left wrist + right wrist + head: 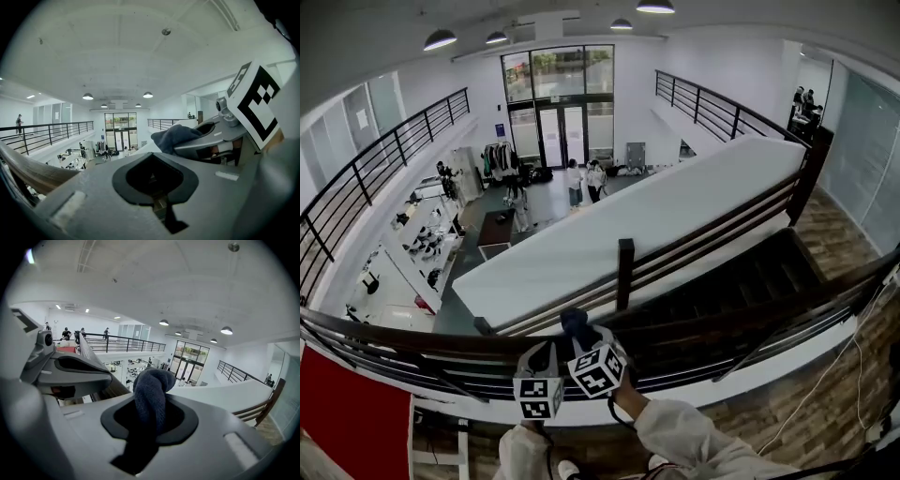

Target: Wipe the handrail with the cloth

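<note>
Closest in, a pale sleeve (675,436) leads to the right tongs (581,339), which are pinched on a dark blue cloth (575,322). In the right gripper view the cloth bulges up out of the tongs' mouth. The left tongs (546,356) sit just beside them, pressed together with nothing between them.

The cloth is at the dark wooden handrail (403,336), about midway along the stretch in view; whether it touches the wood cannot be told. No part of the rail looks any different from the rest, so it is impossible to say what has been wiped. By the look of it most of the job is left, with long runs of rail to both sides.

Nothing lies on the rail. The only thing crowding the cloth is the idle left tongs. A red panel (347,422) stands low on the left and a cable (825,375) trails over the wooden floor on the right.

Beyond the rail a dark staircase (722,291) descends behind a post (624,272). Far below, people (581,180) stand near the glass doors (558,117).
</note>
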Tool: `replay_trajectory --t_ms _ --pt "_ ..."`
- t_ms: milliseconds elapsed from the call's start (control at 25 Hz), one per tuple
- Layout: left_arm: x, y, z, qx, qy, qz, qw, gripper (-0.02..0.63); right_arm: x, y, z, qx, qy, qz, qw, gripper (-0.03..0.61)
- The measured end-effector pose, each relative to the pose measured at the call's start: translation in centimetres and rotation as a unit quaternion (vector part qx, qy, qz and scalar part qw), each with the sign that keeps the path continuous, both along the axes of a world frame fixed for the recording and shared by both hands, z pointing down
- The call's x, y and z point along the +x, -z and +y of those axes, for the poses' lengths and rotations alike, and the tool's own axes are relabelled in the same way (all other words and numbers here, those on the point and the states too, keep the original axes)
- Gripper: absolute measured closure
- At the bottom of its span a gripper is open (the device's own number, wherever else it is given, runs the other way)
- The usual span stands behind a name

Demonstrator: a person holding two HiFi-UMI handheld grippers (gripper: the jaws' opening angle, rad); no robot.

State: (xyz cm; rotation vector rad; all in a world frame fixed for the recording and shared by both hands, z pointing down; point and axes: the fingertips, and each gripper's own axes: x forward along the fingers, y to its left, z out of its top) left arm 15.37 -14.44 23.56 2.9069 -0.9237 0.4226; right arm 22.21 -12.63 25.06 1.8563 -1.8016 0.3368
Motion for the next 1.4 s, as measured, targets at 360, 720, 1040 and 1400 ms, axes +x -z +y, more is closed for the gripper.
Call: replay_trajectory --t_ms 360,720,1040,1400 --pt "6.2 0.8 3.6 -0.002 -0.046 0.0 0.9989 0.611 4.7 0.0 3.8 0.003 -0.021 -0.001 1.0 0.486" --pt "11.7 0.2 7.6 -0.011 -0.081 -0.014 0.9966 0.611 9.3 -0.4 7.4 0.008 -0.036 -0.019 0.999 0.486" --pt "16.5 0.3 11.7 -0.012 -0.096 -0.012 0.9952 0.611 14.2 -0.5 11.2 0.009 -0.05 -0.015 0.999 0.486" --pt "21.7 0.5 16.2 -0.012 -0.124 -0.01 0.9922 0.611 20.0 -0.5 15.4 0.009 -0.075 -0.012 0.997 0.486"
